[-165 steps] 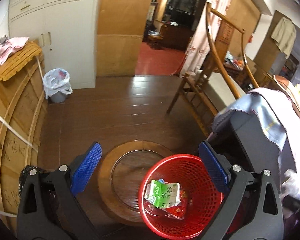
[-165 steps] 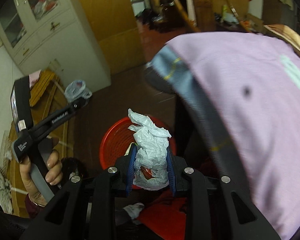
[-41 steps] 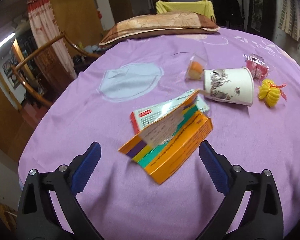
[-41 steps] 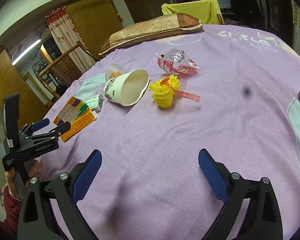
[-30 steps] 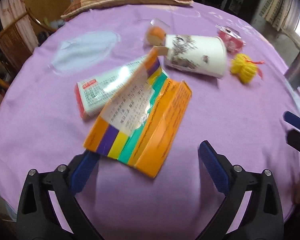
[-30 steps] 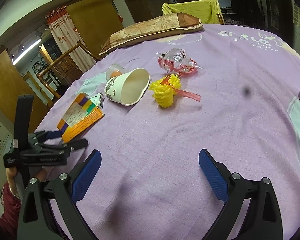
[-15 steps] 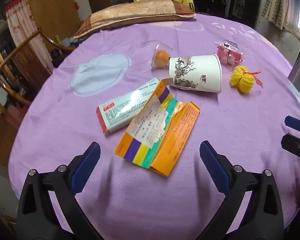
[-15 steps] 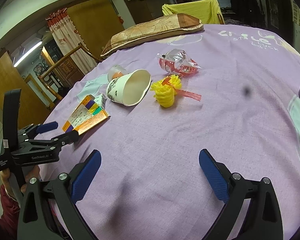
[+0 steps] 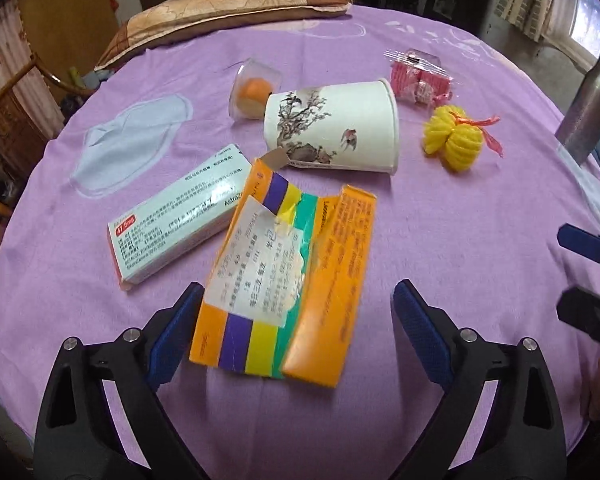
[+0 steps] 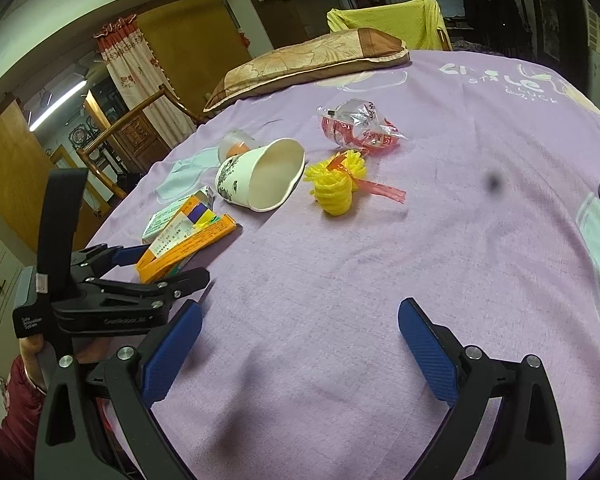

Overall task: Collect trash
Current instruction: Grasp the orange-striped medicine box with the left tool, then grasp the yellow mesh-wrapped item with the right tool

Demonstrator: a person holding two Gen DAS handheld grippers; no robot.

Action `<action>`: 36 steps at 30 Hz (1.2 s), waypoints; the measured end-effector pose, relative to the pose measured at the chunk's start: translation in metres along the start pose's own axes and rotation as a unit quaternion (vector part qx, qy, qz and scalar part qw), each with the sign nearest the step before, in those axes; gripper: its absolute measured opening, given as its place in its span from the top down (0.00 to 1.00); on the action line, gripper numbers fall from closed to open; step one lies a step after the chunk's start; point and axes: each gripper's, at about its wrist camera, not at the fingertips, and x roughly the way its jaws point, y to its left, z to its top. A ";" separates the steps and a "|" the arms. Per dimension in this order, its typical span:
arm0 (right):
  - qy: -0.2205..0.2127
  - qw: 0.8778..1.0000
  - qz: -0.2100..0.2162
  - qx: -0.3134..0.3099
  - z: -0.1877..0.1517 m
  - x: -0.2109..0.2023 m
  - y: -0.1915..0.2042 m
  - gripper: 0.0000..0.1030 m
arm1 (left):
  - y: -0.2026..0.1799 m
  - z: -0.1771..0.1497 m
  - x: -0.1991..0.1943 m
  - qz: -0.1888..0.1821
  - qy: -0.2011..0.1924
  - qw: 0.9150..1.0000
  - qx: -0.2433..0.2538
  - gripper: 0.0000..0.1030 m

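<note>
On the purple cloth (image 9: 440, 216) lies scattered trash, with two black grippers tipped in blue pads reaching over it. The left gripper (image 9: 296, 334) stands wide, its jaws having just closed in a little, and the near end of the orange box (image 9: 284, 280) sits between them. Its left pad (image 9: 176, 330) is right beside the box's near corner; whether it touches is unclear. The other pad is apart from the box. The box is torn open and flattened, with purple, yellow and green stripes and a white printed label stuck across it.

Beside the box, touching its far left edge, lies a pale green carton (image 9: 176, 216). Beyond both, a paper cup (image 9: 336, 128) painted with branches and birds lies on its side, mouth to the right. Just behind the cup is a small clear tub (image 9: 254, 92) with something orange inside. To the right lie a yellow mesh wad (image 9: 454, 140) with a red tie and a red-and-clear wrapper (image 9: 418, 78).

The right gripper (image 10: 298, 352) hangs wide open and empty over bare cloth, well apart from the trash.
</note>
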 end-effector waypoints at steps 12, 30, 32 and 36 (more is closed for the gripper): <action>-0.002 1.000 0.007 0.023 0.002 -0.001 -0.009 0.06 | -0.001 0.003 -0.010 -0.017 -0.027 0.999 -0.024 0.45; -0.001 0.999 0.020 0.038 0.015 0.003 -0.012 0.06 | 0.044 -0.055 -0.084 -0.004 -0.111 0.987 -0.113 0.45; 0.001 0.999 0.022 0.031 0.025 0.005 -0.005 0.06 | 0.052 -0.060 -0.086 -0.002 -0.115 0.986 -0.120 0.45; -0.016 1.000 0.005 -0.004 0.051 0.009 0.016 0.07 | 0.066 -0.066 -0.089 0.000 -0.124 0.983 -0.132 0.45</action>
